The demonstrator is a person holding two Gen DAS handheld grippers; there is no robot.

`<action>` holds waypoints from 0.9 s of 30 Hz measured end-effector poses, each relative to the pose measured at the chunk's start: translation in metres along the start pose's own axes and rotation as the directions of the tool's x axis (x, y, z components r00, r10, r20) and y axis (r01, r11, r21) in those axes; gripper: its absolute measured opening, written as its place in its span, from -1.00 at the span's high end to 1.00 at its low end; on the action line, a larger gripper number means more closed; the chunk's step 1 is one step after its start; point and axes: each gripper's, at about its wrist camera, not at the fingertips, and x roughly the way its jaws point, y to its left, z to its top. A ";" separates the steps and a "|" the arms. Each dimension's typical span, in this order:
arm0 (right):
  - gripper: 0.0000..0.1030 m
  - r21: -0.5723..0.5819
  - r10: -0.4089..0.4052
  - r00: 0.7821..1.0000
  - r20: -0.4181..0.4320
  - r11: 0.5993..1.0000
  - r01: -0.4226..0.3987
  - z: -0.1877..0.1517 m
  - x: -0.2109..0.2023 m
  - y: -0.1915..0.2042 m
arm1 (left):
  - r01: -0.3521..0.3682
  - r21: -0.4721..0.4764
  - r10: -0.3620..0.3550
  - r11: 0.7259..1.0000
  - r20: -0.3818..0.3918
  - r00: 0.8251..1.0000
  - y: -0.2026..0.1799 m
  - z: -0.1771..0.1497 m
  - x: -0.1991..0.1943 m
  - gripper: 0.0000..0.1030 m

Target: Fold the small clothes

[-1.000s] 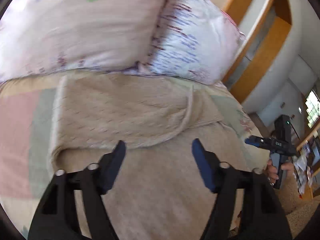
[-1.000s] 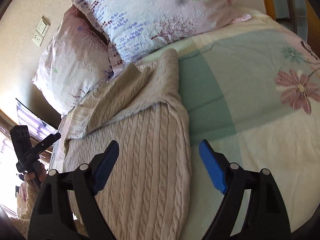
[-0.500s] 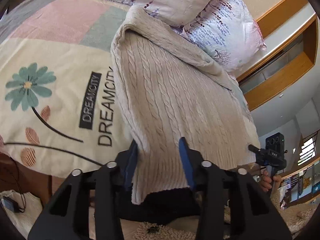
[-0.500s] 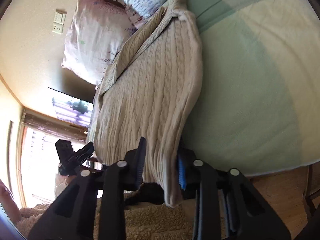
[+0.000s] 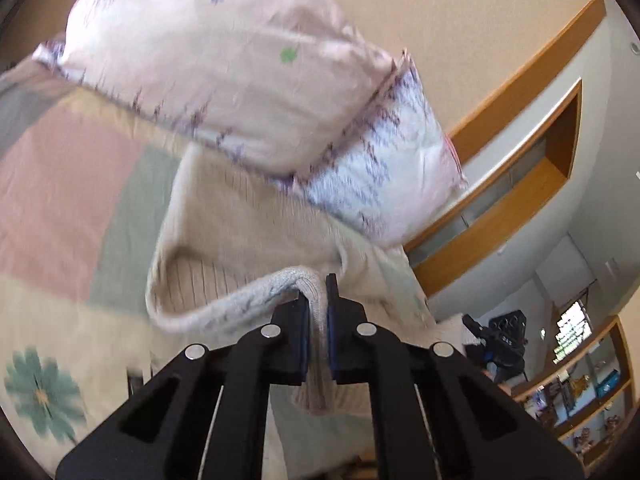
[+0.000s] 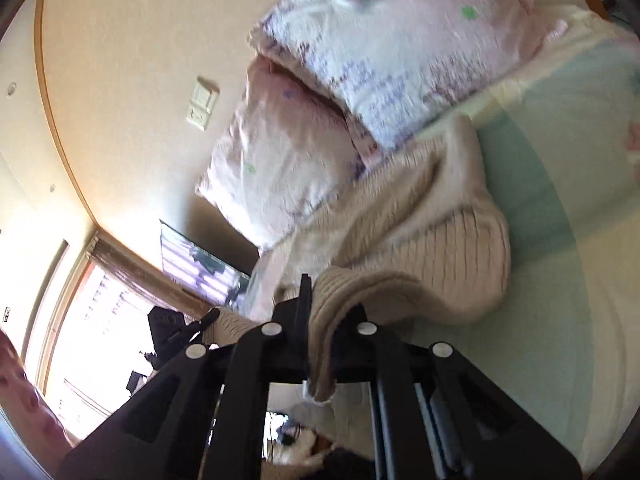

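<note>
A beige cable-knit sweater lies on the bed below the pillows; it also shows in the right wrist view. My left gripper is shut on the sweater's hem, lifted off the bed so the fabric curls over toward the pillows. My right gripper is shut on the hem's other corner, lifted the same way, with the edge hanging between the fingers. The right gripper shows at the right of the left wrist view, and the left one at the left of the right wrist view.
Two floral pillows lean on the wall at the head of the bed. The patchwork bedspread lies under the sweater. A wooden-trimmed recess and shelves are at the right, a window at the left.
Both grippers closed on the sweater's hem at the bed's edge, then lifted it and carried it up toward the pillows, so the lower part now folds over the upper part.
</note>
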 end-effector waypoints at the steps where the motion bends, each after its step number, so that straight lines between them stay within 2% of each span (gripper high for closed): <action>1: 0.87 0.007 -0.003 0.999 0.045 1.000 0.002 0.020 0.014 -0.004 | -0.025 0.000 0.025 1.000 0.037 0.999 0.000 0.023 0.014 0.87; 2: 0.87 0.028 -0.016 0.997 0.078 1.000 0.014 0.038 0.029 -0.010 | -0.058 -0.003 0.058 0.998 0.067 0.996 0.003 0.044 0.032 0.86; 4: 0.77 0.071 -0.057 0.993 0.104 0.996 0.049 0.067 0.066 -0.031 | -0.148 -0.014 0.149 0.989 0.082 0.985 0.015 0.077 0.079 0.61; 5: 0.72 0.089 -0.112 0.989 0.099 0.991 0.103 0.076 0.086 -0.046 | -0.188 -0.028 0.189 0.982 0.072 0.979 0.026 0.089 0.104 0.22; 6: 0.43 0.112 -0.182 0.980 0.083 0.979 0.172 0.082 0.100 -0.061 | -0.235 -0.053 0.238 0.970 0.054 0.970 0.038 0.096 0.122 -0.26; 7: 0.04 0.132 -0.267 0.962 0.050 0.957 0.259 0.087 0.113 -0.073 | -0.288 -0.089 0.293 0.953 0.041 0.955 0.051 0.102 0.134 -0.39; 8: -0.03 0.153 -0.314 0.949 0.027 0.940 0.306 0.088 0.118 -0.081 | -0.308 -0.119 0.313 0.944 0.029 0.949 0.065 0.106 0.137 -0.41; 9: -0.06 0.176 -0.304 0.953 0.022 0.939 0.295 0.085 0.114 -0.087 | -0.305 -0.150 0.311 0.941 0.021 0.950 0.075 0.108 0.132 -0.41; 10: -0.17 0.181 -0.264 0.964 0.034 0.950 0.254 0.084 0.106 -0.089 | -0.285 -0.176 0.294 0.942 0.024 0.956 0.084 0.109 0.121 -0.44; 11: -0.29 0.168 -0.250 0.966 0.060 0.957 0.237 0.083 0.095 -0.088 | -0.251 -0.188 0.262 0.950 0.035 0.964 0.091 0.107 0.108 -0.64; 12: -0.52 0.147 -0.257 0.962 0.086 0.959 0.243 0.081 0.086 -0.084 | -0.224 -0.192 0.234 0.955 0.030 0.972 0.097 0.104 0.097 -0.78; 13: -0.61 0.128 -0.256 0.961 0.103 0.962 0.243 0.081 0.079 -0.081 | -0.216 -0.197 0.223 0.956 0.017 0.975 0.102 0.099 0.088 -0.78; 16: -0.61 0.120 -0.198 0.976 0.092 0.975 0.187 0.080 0.075 -0.077 | -0.168 -0.239 0.156 0.956 -0.070 0.985 0.115 0.082 0.083 -0.76; 19: -0.61 0.113 -0.172 0.984 0.051 0.980 0.165 0.077 0.084 -0.071 | -0.151 -0.275 0.107 0.950 -0.168 0.980 0.118 0.061 0.100 -0.65; 20: -0.61 0.110 -0.169 0.985 0.033 0.980 0.164 0.074 0.090 -0.070 | -0.165 -0.275 0.113 0.947 -0.193 0.975 0.118 0.052 0.106 -0.60; 23: -0.61 0.098 -0.165 0.986 -0.009 0.981 0.166 0.065 0.100 -0.066 | -0.282 -0.223 0.222 0.933 -0.257 0.941 0.115 0.039 0.130 -0.40; 25: -0.61 0.090 -0.165 0.986 -0.016 0.982 0.166 0.061 0.099 -0.067 | -0.290 -0.203 0.244 0.935 -0.223 0.944 0.108 0.035 0.135 -0.34; 26: -0.61 0.090 -0.168 0.986 -0.015 0.982 0.168 0.060 0.097 -0.067 | -0.272 -0.211 0.221 0.939 -0.234 0.947 0.107 0.033 0.140 0.04; 27: -0.61 0.091 -0.170 0.985 -0.015 0.981 0.171 0.058 0.094 -0.069 | -0.238 -0.248 0.172 0.939 -0.258 0.951 0.108 0.030 0.147 0.51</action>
